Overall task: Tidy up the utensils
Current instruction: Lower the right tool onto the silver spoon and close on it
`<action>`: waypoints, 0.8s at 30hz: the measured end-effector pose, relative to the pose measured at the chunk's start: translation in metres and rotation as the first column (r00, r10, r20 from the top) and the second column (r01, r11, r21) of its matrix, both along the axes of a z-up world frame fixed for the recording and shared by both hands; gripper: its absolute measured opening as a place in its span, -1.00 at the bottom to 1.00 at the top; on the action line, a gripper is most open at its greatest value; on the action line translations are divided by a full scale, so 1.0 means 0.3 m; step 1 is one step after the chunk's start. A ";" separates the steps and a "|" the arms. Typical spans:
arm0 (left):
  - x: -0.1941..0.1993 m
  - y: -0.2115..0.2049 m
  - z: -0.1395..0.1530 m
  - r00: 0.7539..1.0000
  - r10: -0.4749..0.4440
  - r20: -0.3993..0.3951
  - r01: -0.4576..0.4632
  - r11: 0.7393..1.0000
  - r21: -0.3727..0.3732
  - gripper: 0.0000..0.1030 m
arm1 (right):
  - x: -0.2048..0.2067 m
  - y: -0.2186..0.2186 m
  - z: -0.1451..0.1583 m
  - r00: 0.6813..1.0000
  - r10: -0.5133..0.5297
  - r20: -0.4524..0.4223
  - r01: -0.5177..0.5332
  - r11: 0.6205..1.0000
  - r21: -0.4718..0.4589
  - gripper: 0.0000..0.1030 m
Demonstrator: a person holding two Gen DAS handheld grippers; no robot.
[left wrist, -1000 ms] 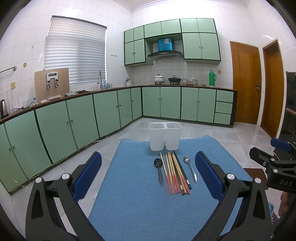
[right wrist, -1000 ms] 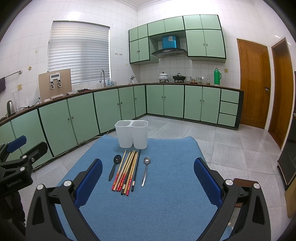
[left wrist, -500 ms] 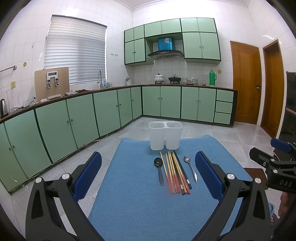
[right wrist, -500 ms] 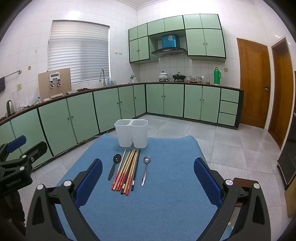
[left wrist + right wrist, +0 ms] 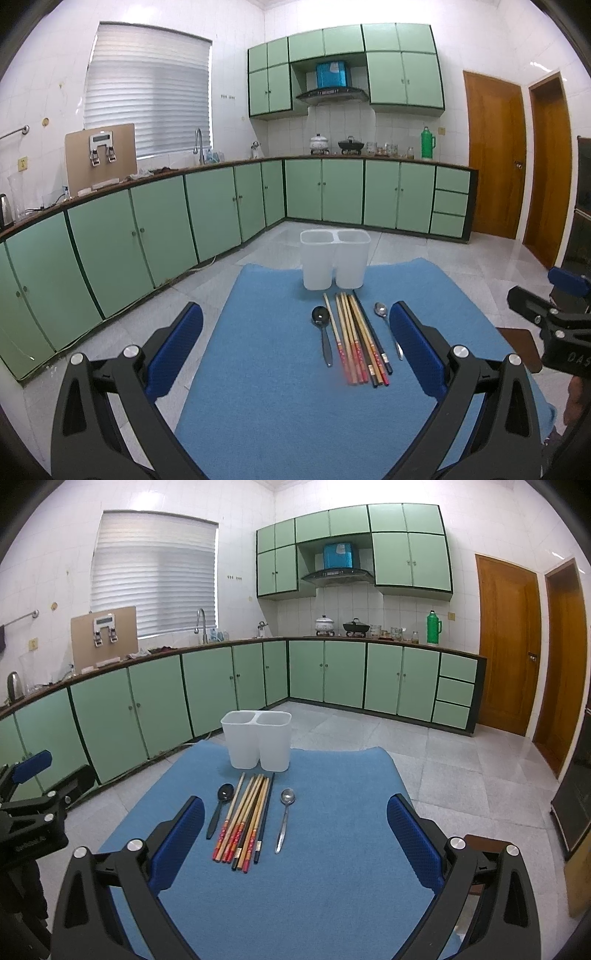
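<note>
Left wrist view, left gripper (image 5: 295,345) wide open and empty, bundle of wooden chopsticks (image 5: 354,338) ahead between its fingers, white two-compartment plastic holder (image 5: 334,258) beyond, right gripper (image 5: 295,827) also open, empty.

1. A plain blue mat (image 5: 332,878) covers the surface.
2. A translucent white twin-compartment holder (image 5: 257,744) stands on it.
3. Tan chopsticks (image 5: 245,821) carry red patterned ends; one pair looks black.
4. One spoon is black (image 5: 218,808), the other silver (image 5: 284,818).
5. Each black tool (image 5: 295,343) (image 5: 295,825) has blue pads.
6. Mint-green cabinets (image 5: 155,701) have dark trim.
</note>
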State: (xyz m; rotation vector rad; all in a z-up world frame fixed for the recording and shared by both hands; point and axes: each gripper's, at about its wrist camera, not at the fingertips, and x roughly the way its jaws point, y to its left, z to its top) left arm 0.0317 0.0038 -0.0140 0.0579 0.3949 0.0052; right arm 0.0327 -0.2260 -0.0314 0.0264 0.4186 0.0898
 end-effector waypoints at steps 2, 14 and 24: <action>0.042 0.006 -0.018 1.000 0.007 -0.021 -0.007 1.000 0.002 0.90 | 0.039 0.005 -0.005 1.000 0.000 -0.014 0.000 1.000 -0.002 0.88; 0.392 0.054 -0.187 0.979 0.035 -0.202 -0.028 0.999 0.035 0.90 | 0.401 -0.002 -0.132 0.983 0.012 -0.181 -0.009 1.000 0.019 0.88; 0.644 0.090 -0.355 0.931 0.036 -0.363 -0.036 0.999 0.007 0.90 | 0.761 0.012 -0.358 0.910 0.050 -0.411 -0.024 0.997 0.069 0.61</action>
